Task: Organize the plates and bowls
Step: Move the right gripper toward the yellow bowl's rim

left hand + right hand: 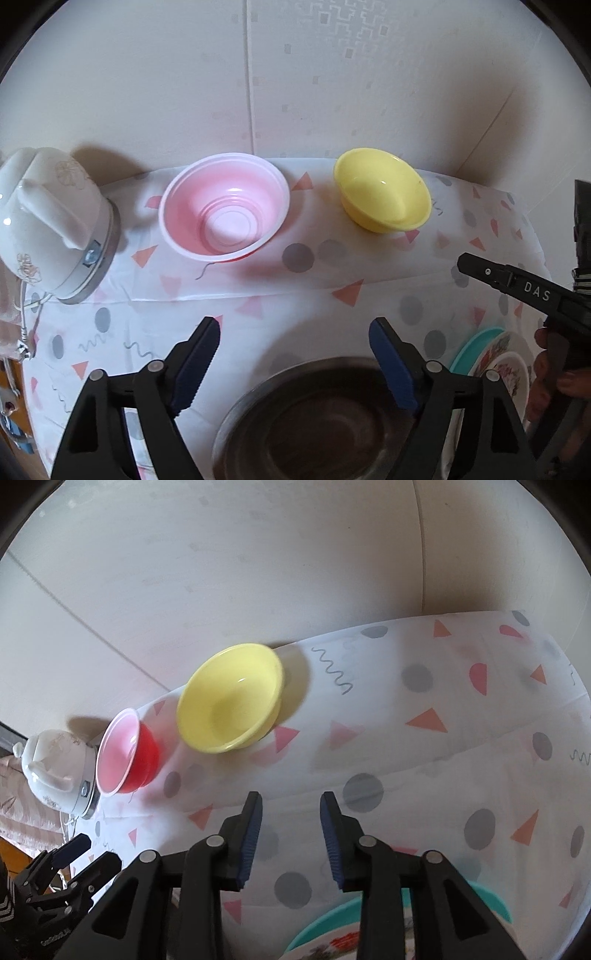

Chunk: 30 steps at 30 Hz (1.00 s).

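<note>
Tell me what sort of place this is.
Probably a home kitchen or dining corner: a table against a papered wall, under a patterned plastic tablecloth, holding a white electric kettle and bowls such as the yellow bowl.

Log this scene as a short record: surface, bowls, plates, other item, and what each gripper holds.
surface: patterned tablecloth
bowls: pink bowl, yellow bowl, metal bowl, all upright
plates: floral plate on teal plate
other: white kettle, beside the pink bowl
left gripper: open, empty, over the metal bowl
right gripper: fingers apart, empty
</note>
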### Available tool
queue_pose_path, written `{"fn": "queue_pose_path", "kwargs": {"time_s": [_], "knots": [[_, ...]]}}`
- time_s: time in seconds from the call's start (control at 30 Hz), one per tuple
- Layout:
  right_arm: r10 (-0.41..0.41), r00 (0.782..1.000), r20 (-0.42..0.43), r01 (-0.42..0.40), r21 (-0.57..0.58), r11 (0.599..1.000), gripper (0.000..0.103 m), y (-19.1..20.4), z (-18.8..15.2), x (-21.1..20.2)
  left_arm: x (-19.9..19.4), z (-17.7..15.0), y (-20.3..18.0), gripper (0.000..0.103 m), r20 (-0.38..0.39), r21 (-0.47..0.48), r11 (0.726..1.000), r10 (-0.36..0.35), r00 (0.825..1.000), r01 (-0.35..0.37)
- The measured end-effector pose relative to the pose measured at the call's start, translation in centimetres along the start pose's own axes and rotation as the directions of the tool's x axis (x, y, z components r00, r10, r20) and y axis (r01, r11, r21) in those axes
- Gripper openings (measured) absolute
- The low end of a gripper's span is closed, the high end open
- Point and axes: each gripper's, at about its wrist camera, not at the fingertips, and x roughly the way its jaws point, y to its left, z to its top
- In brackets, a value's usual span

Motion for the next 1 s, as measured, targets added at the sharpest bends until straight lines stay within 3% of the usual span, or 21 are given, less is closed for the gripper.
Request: {"fn": "queue_pose_path", "kwargs": {"time_s": [0.33, 0.73, 0.9, 1.0], "knots": [[0.048, 0.999, 0.025, -0.048, 0.031, 0.998, 0.033, -0.2, 4.4, 2.1, 1.1, 1.3, -0.7, 0.084, -0.016, -0.014, 1.000, 0.010, 1.000, -0.011], [0.068, 0.997, -0.033, -0.068, 0.002, 0.998, 0.033, 0.8, 7.2, 6.8, 1.6, 3.1, -0.3, 0.084, -0.004, -0.038, 0.999, 0.017, 1.000, -0.017], [0.076, 0.996, -0.035, -0.078, -0.056, 0.995, 0.020, 1.0, 6.8, 7.0, 2.3, 3.3, -0.6, 0.084, -0.017, -0.048, 0.999, 0.011, 1.000, -0.012], [0.085, 0.996, -0.033, -0.087, -0.057, 0.995, 0.019, 0.7, 6.5, 6.6, 2.7, 3.6, -0.9, 0.084, -0.016, -0.042, 0.999, 0.005, 1.000, -0.006]]}}
